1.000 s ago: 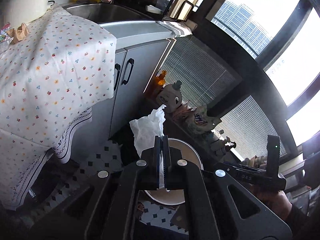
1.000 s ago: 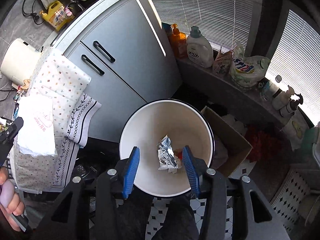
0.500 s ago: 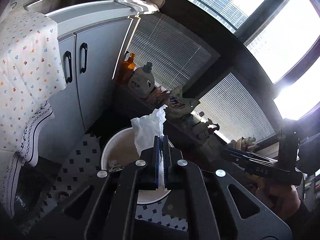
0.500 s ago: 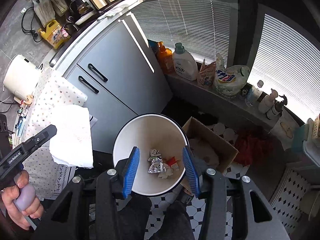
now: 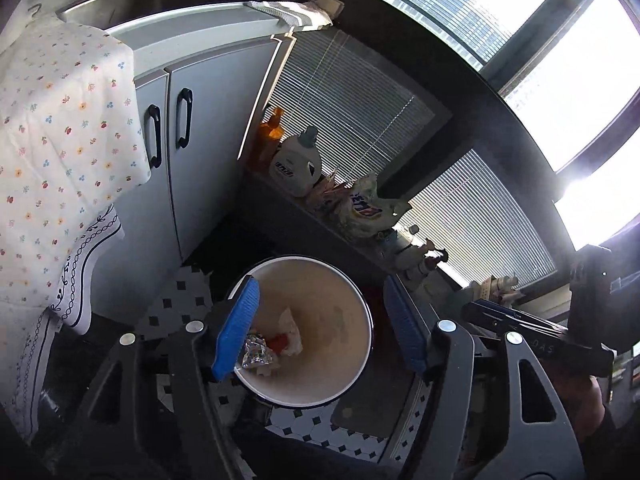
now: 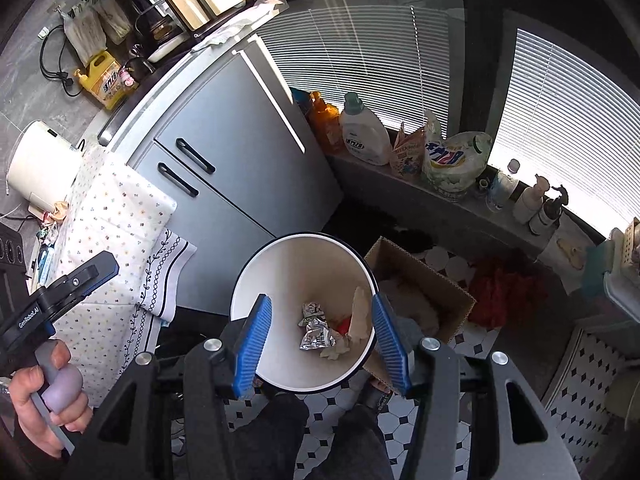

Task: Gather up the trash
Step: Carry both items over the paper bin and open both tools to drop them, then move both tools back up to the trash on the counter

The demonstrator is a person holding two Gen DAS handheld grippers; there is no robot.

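Both tools hang over the white bin [image 6: 256,276] on the floor: the left tool [image 5: 320,328] and right tool [image 6: 322,346] are opening, nothing between their pads. Inside lie crumpled foil [image 6: 316,330] and a tissue [image 6: 360,312]: light, soft, crushable; pinch either anywhere at a raised fold.

You are in a home kitchen: grey cabinets [image 6: 236,160] under a steel sink [image 5: 132,4], detergent bottles [image 6: 364,132] on the sill, tiled floor [image 6: 452,264]
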